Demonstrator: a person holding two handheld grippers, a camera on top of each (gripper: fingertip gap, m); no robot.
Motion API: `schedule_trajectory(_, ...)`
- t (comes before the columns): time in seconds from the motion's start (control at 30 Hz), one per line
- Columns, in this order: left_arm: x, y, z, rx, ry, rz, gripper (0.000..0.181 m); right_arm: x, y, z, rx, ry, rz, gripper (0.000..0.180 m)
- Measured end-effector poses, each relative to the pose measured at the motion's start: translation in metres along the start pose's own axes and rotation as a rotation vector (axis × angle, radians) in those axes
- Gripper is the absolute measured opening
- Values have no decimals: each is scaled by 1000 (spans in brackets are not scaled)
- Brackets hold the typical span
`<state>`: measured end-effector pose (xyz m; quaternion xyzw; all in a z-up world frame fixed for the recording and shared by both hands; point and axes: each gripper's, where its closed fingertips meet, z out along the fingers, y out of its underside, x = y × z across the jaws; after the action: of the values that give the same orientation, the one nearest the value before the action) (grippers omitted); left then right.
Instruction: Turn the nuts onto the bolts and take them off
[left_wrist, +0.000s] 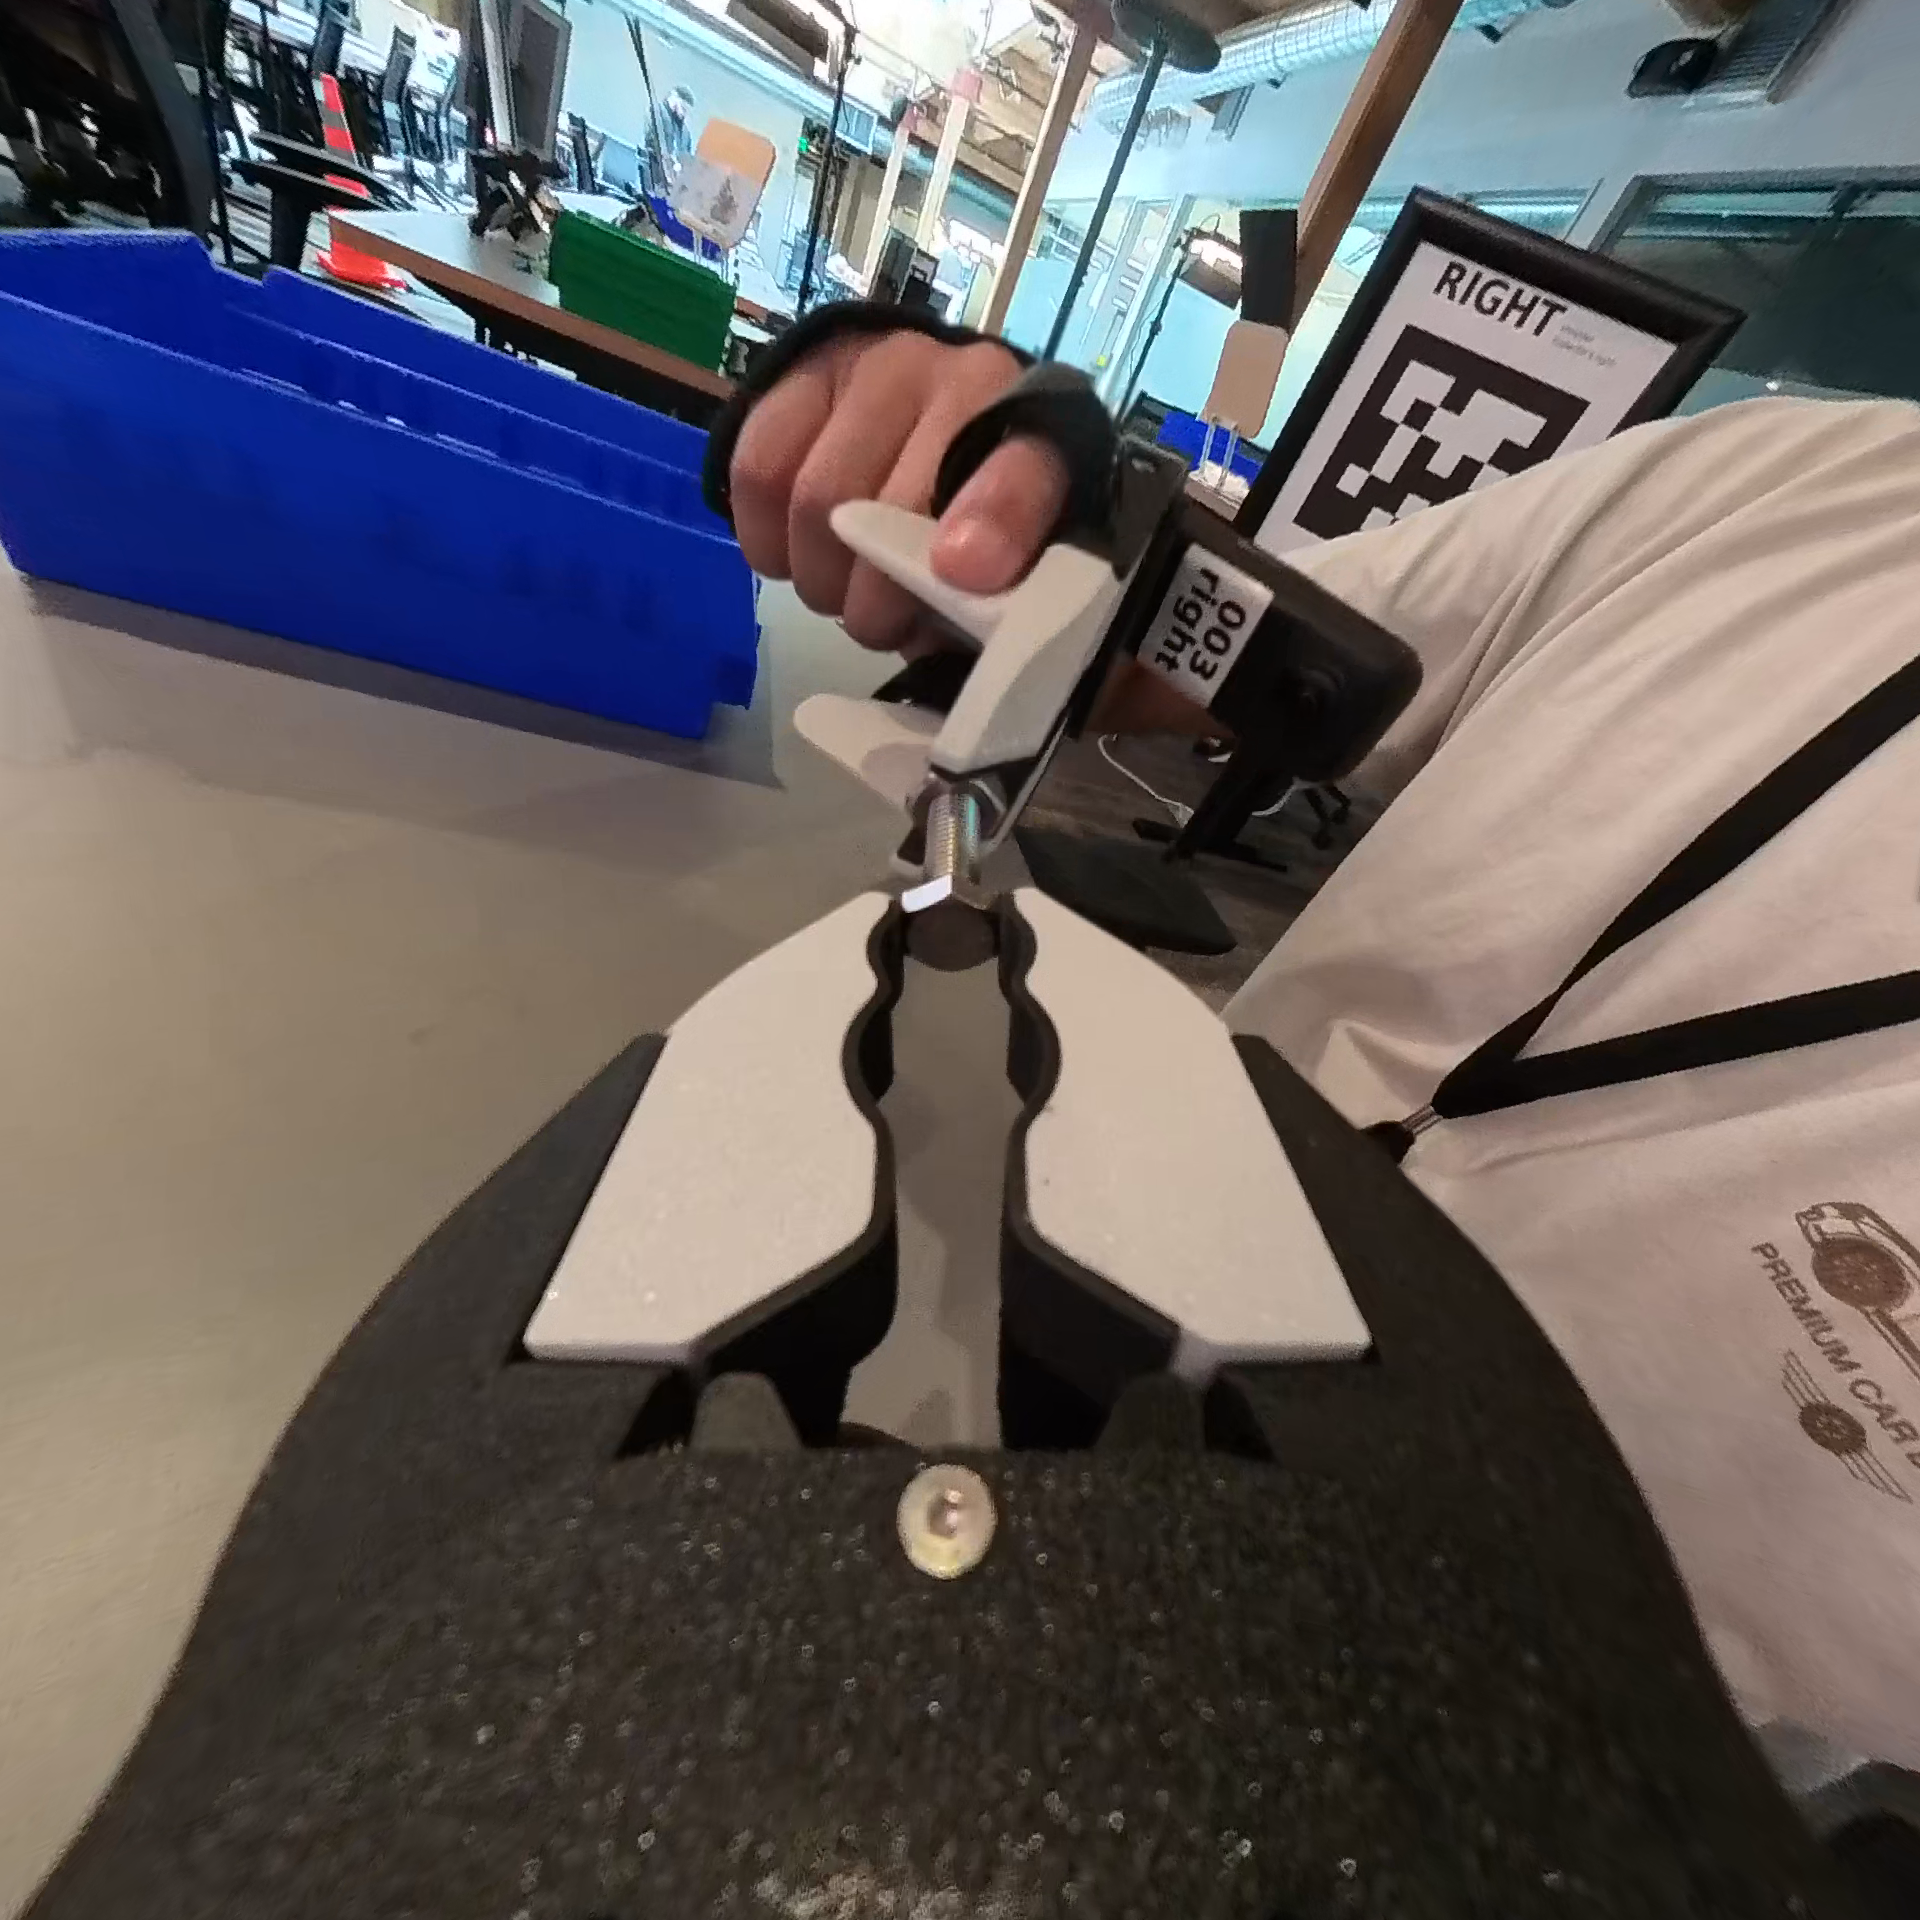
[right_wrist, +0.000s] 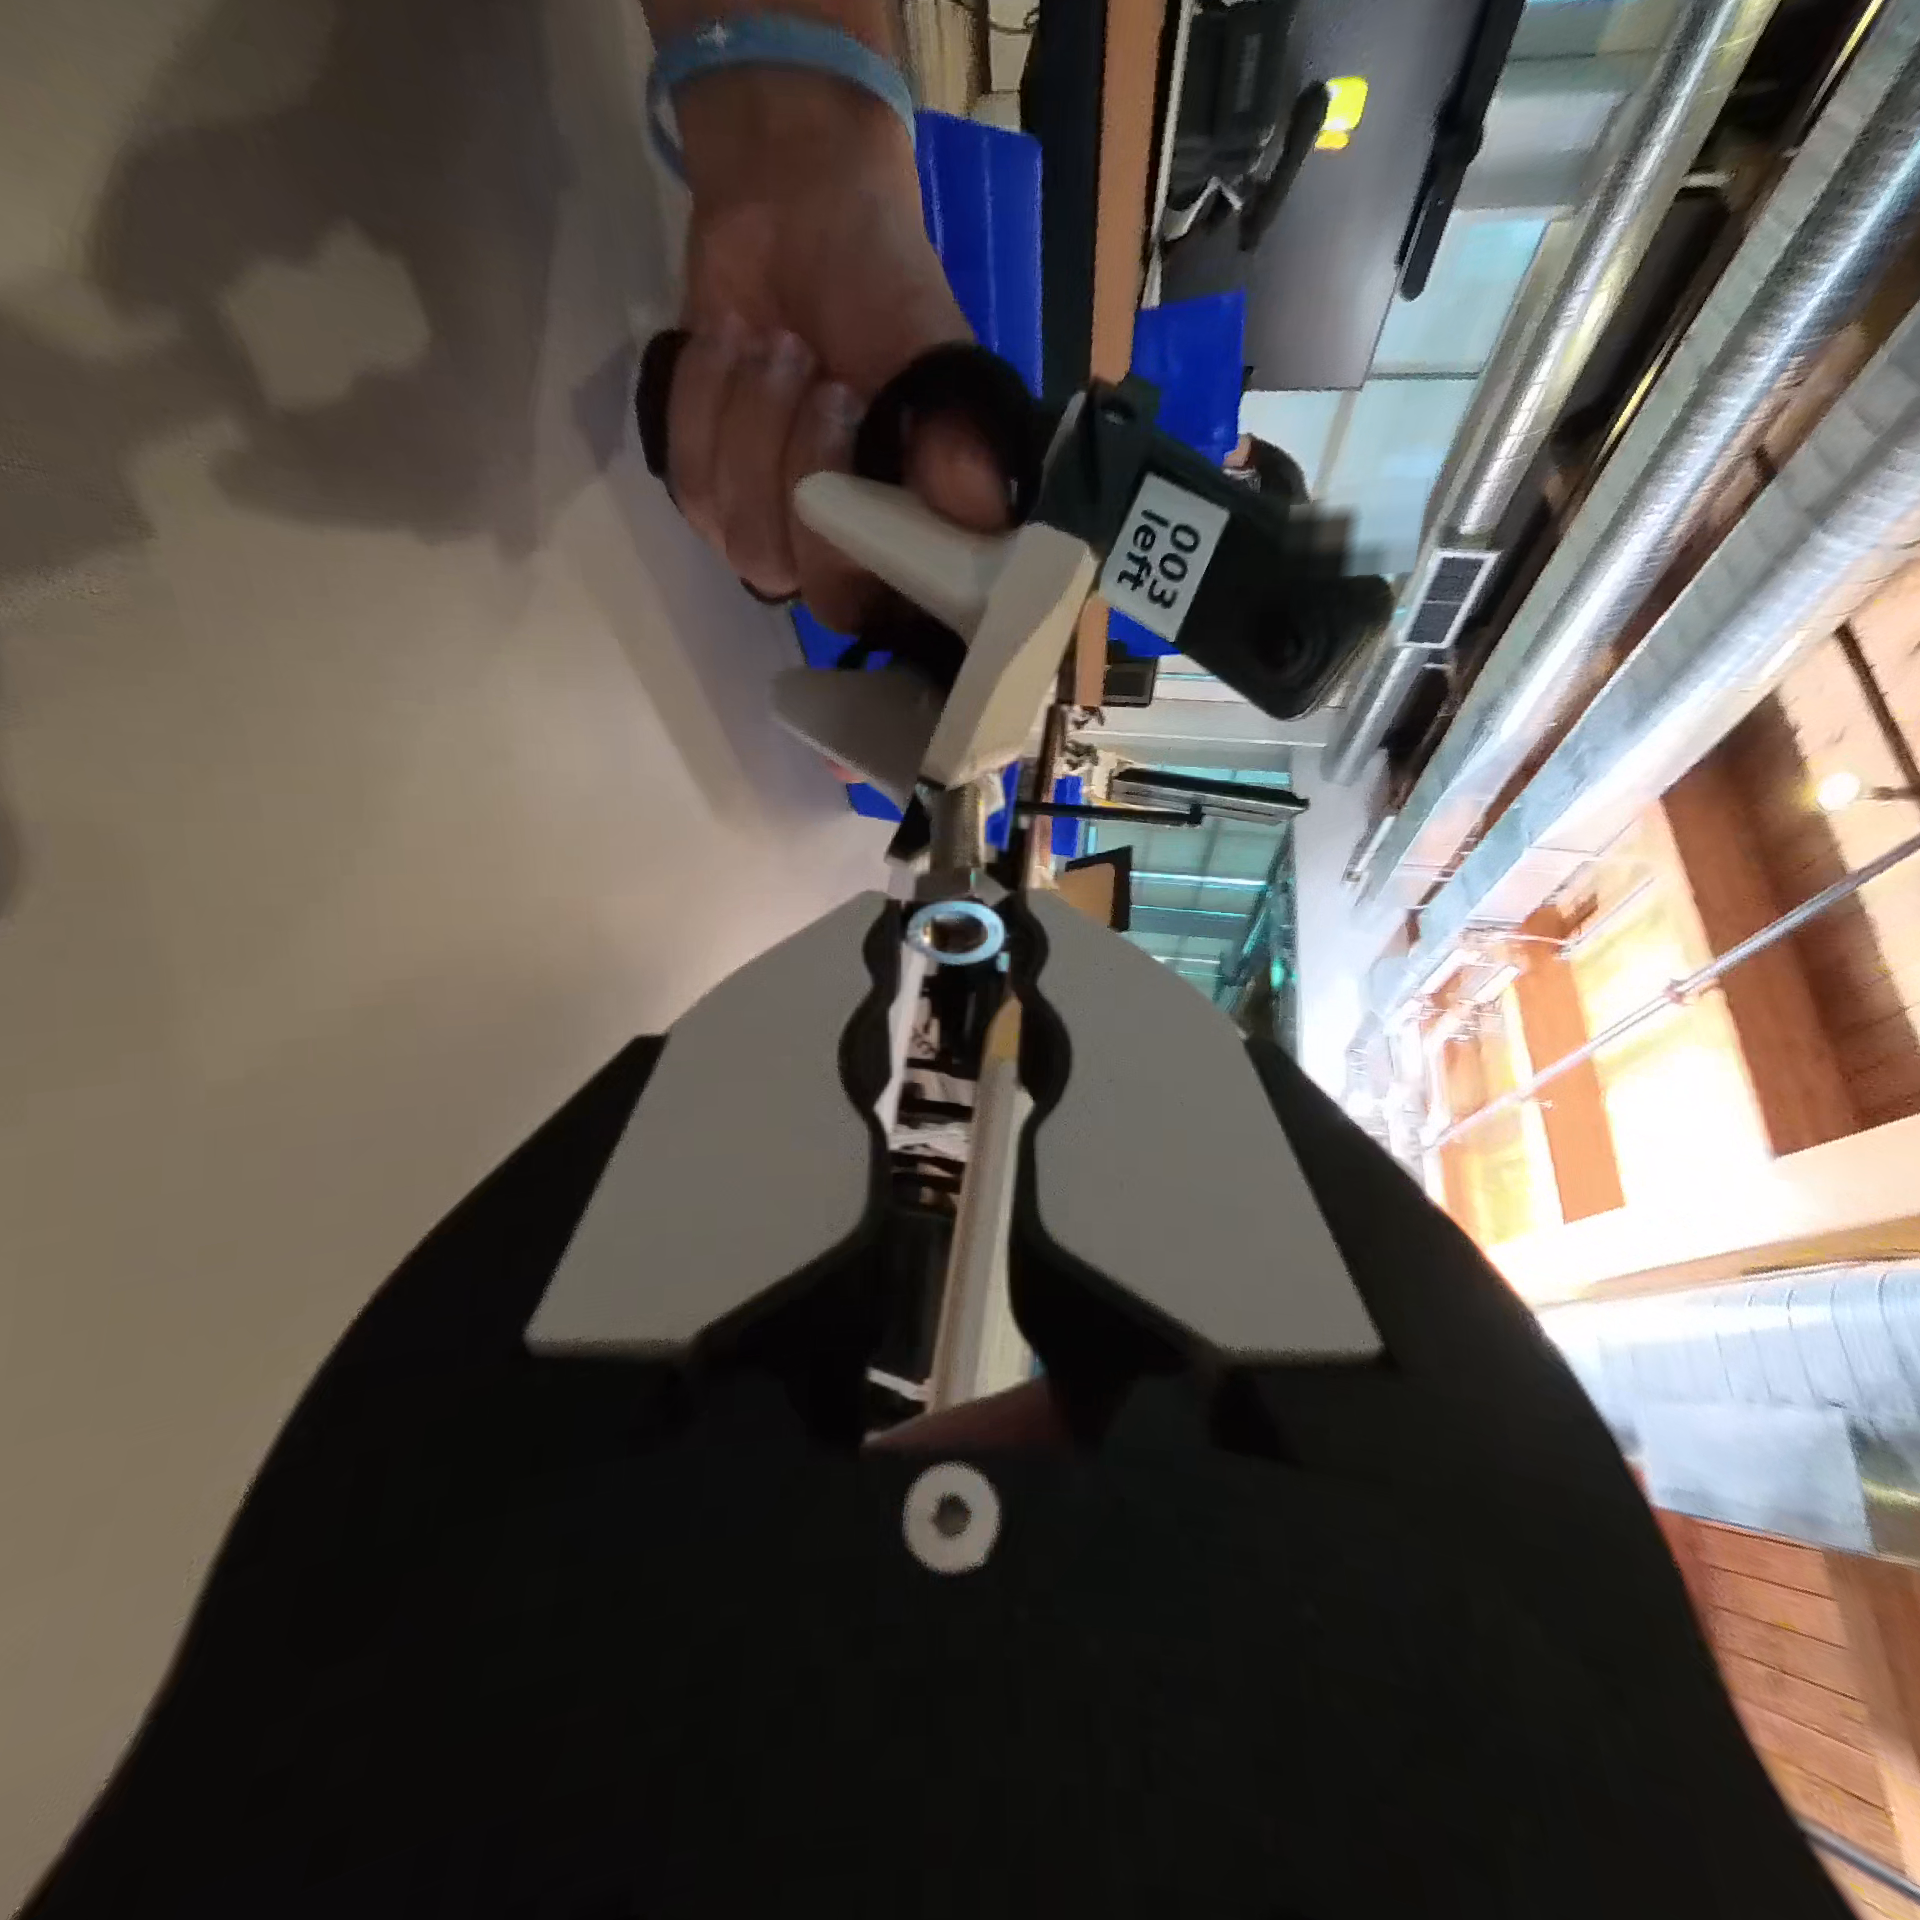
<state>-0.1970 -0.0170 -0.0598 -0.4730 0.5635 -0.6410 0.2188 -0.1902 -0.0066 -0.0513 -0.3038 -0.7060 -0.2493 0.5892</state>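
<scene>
My left gripper (left_wrist: 945, 916) is shut on the head end of a silver bolt (left_wrist: 948, 836). The bolt's threaded shaft points away from it into my right gripper (left_wrist: 964, 795), held by a hand just beyond. In the right wrist view my right gripper (right_wrist: 954, 920) is shut on a silver nut (right_wrist: 954, 935), which shows as a shiny ring between the fingertips. The bolt shaft (right_wrist: 961, 821) runs on from the nut to the left gripper (right_wrist: 951, 795), held by the other hand. Both grippers meet tip to tip above the grey table (left_wrist: 312, 1039).
Blue plastic bins (left_wrist: 364, 499) stand on the table at the back left. A black-framed sign with a square marker (left_wrist: 1455, 416) stands at the back right. The person's white shirt (left_wrist: 1610, 987) with a black lanyard fills the right side. The right wrist view is turned sideways. My two grippers' fingertips are within a few centimetres of each other.
</scene>
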Motion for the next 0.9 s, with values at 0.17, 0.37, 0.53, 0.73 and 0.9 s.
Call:
schedule_trajectory(0.17, -2, -1, 0, -17, -65, 82, 17, -4, 0, 0, 61, -258, 663, 19)
schedule_trajectory(0.37, -8, -1, 1, -46, -176, 192, 17, -6, -3, -2, 280, -622, 1755, 19)
schedule_trajectory(0.53, -13, 0, 0, -52, -196, 191, 17, -8, -4, -1, 359, -808, 2320, 19)
schedule_trajectory(0.73, -2, -15, -11, 72, -57, 75, 17, -13, -8, -6, 254, -495, 1569, 65)
schedule_trajectory(0.9, 3, -10, -8, 52, 0, 35, 17, -5, 9, -11, -34, -7, 316, 37)
